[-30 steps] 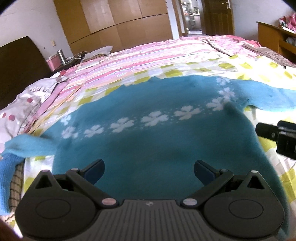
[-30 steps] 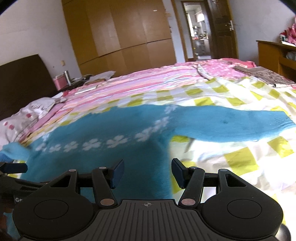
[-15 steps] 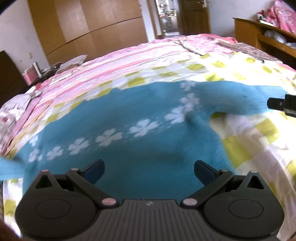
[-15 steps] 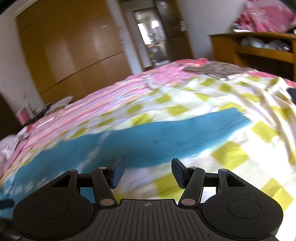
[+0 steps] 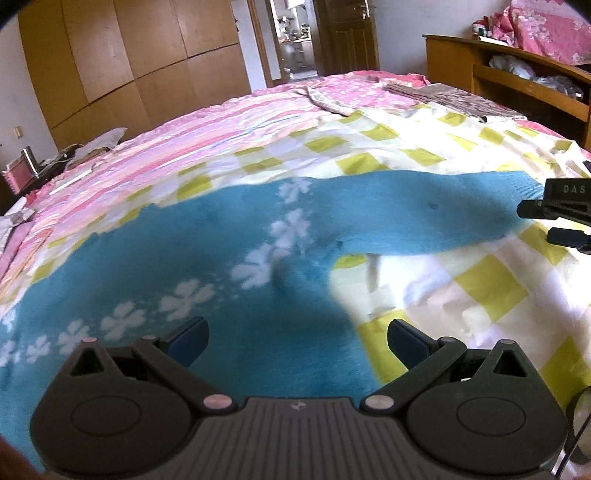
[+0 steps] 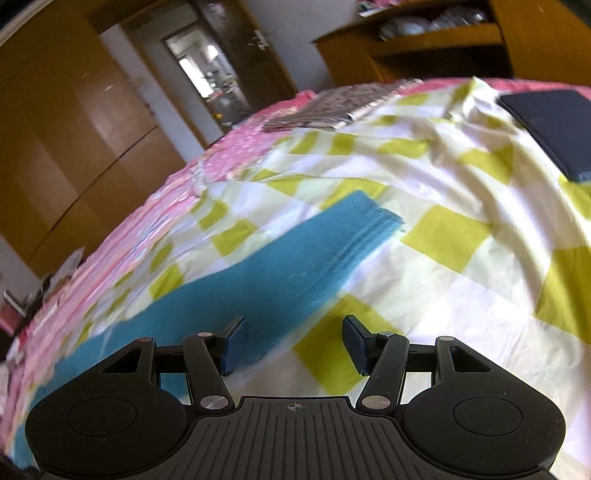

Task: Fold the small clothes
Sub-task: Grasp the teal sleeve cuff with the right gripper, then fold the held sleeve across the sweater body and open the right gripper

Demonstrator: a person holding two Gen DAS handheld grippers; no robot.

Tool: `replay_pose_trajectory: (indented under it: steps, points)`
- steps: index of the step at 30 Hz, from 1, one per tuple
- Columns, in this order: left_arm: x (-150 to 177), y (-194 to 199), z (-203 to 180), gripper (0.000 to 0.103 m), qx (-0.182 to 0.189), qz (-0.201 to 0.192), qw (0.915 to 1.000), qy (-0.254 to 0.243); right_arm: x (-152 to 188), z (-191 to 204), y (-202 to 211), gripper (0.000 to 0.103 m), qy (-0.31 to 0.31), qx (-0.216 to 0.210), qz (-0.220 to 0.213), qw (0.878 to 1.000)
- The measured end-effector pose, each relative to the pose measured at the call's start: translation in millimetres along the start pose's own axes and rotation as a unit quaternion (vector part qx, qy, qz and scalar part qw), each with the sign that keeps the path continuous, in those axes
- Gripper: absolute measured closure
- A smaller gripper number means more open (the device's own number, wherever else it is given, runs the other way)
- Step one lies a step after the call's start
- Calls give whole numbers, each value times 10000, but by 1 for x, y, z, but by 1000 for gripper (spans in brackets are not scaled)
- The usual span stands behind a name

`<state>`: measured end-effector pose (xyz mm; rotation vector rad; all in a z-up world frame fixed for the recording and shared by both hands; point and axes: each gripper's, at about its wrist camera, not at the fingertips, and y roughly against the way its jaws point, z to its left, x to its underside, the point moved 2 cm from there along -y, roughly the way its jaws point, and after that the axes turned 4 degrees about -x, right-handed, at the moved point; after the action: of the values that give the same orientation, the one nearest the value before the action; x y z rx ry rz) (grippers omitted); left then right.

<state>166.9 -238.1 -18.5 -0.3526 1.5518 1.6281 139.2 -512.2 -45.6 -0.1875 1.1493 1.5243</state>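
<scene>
**Bedroom around the bed**

A bed is covered by a white sheet with yellow-green checks, and beyond it lies a pink striped blanket. A folded patterned cloth rests near the far right corner of the bed. Along the far wall stands a wooden wardrobe with plain panel doors, and beside it an open doorway leads into a lit room past a dark wooden door. On the right stands a wooden shelf unit with pink floral bedding piled on top. In the right wrist view, a dark flat object lies on the checked sheet at the right edge.
</scene>
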Motion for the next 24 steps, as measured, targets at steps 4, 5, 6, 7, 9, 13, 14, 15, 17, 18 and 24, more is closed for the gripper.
replay_pose_trajectory:
  steps: [4, 5, 6, 7, 9, 13, 14, 15, 17, 18, 24]
  points:
    - [1, -6, -5, 0, 56, 18, 10000, -8, -6, -10, -10, 47, -256, -119, -71, 9996]
    - [2, -7, -6, 0, 52, 16, 10000, -16, -8, -11, -12, 47, -301, -144, -91, 9994]
    - [2, -8, -6, 0, 53, 11, 10000, -21, -9, -13, -15, 47, -351, -176, -108, 9992]
    - [1, -9, -7, 0, 56, 9, 10000, -28, -10, -16, -17, 47, -418, -216, -129, 9988]
    - [1, -10, -7, 0, 55, -7, 10000, -37, -13, -21, -20, 47, -602, -318, -197, 9975]
    - [1, -13, -10, 0, 68, -14, 9999, -72, -19, -33, -25, 47, -1006, -528, -281, 9931]
    - [1, -13, -11, 0, 64, -24, 9999, -91, -20, -36, -27, 47, -1095, -581, -296, 9918]
    - [1, -13, -12, 0, 58, -35, 9999, -117, -21, -37, -30, 47, -1164, -636, -312, 9907]
    - [2, -13, -14, 0, 44, -49, 9998, -164, -23, -40, -34, 47, -1234, -711, -329, 9893]
    - [2, -12, -14, 0, 38, -57, 9998, -183, -24, -40, -35, 47, -1267, -739, -339, 9886]
    - [0, -12, -17, 0, 64, -87, 9998, -149, -24, -41, -37, 48, -1463, -979, -325, 9838]
